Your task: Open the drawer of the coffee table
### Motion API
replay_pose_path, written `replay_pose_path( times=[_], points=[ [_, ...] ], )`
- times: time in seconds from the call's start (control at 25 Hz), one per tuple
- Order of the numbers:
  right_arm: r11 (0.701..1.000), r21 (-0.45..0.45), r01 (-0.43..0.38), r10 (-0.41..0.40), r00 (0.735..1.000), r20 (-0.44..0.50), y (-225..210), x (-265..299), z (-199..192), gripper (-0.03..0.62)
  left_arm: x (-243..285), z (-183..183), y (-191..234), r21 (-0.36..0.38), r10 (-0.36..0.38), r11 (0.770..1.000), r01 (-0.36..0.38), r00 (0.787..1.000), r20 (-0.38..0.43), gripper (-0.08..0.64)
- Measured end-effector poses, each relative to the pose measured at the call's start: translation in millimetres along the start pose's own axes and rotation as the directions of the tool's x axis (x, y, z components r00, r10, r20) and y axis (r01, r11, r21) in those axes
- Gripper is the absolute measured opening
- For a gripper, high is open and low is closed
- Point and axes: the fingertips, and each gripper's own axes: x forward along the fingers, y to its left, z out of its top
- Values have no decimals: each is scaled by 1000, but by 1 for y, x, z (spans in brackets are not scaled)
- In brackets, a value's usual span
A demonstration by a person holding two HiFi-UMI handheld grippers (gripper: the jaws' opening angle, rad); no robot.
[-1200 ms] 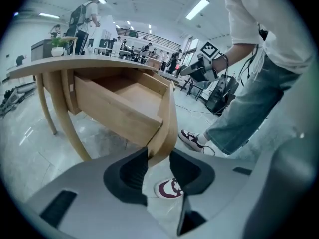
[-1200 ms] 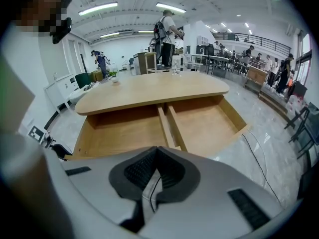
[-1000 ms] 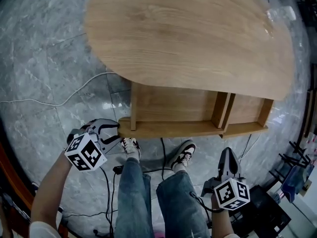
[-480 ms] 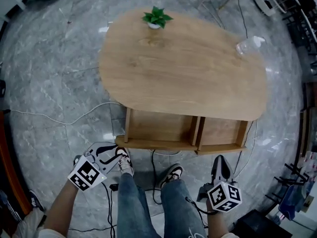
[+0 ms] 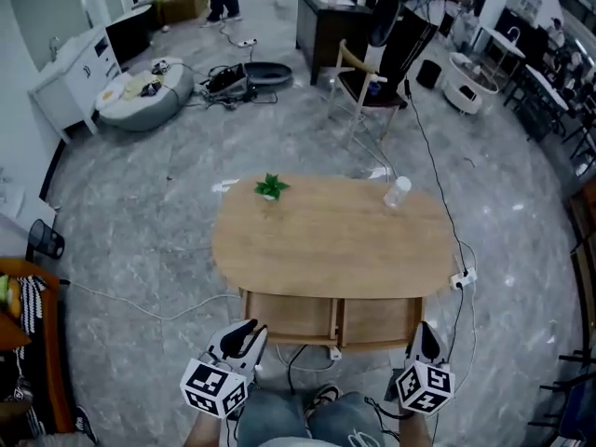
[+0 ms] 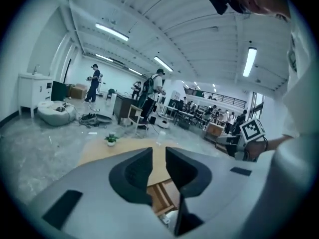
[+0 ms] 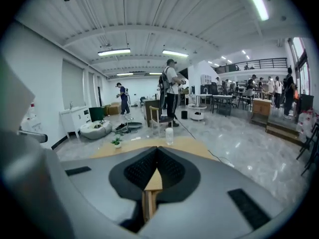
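The low oval wooden counter (image 5: 326, 240), the coffee table of the task, sits at the centre of the head view, with a small potted plant (image 5: 271, 187) toward its upper left and a clear bottle (image 5: 398, 192) toward its upper right. The drawer (image 5: 372, 322) juts out from under the counter's lower edge. It is a shallow wooden tray split by a divider, and both halves look bare.

Both grippers hang at the bottom of the frame, just below the drawer's front edge and apart from it. The left gripper (image 5: 244, 331) has just been closing its jaws. In its own view a narrow gap shows between the pads with nothing in it, so it is released and holds nothing. The right gripper (image 5: 424, 333) is clenched, its pads meeting at the tips on nothing.

The opening step looks finished, since the drawer stands well out and neither gripper has a hold on it. If more travel is wanted, the next move calls for bringing one gripper down to the front edge, spreading its jaws over the lip and drawing straight toward the bottom of the frame — otherwise nothing seems left to do.
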Motion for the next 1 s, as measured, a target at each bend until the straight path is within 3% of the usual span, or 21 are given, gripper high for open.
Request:
replay_pose_path(
  times=[0.16,0.44,0.6,0.8,0.92,1.0],
  points=[
    [997,55,-58,53,995,83,-17,-23,51,0,-9,46,-42,50,34,998,-36,998,47,42],
    [972,144,-184,155,969,194,-40,-62,122,0,-19,121,-83,64,76,994,-90,978,196,-5],
    [968,108,-227,188,938,290,-48,-86,170,0,-30,161,-81,47,175,980,-193,949,262,-5],
    [962,26,-273,242,888,391,-51,-121,209,0,-53,197,-78,39,302,942,-332,895,328,-5],
    [972,4,-236,211,876,433,-62,-135,215,0,-62,209,-85,27,328,932,-362,870,368,-5],
    [980,12,-198,172,878,447,-72,-141,212,0,-63,208,-91,32,336,927,-373,866,371,-5]
  ],
)
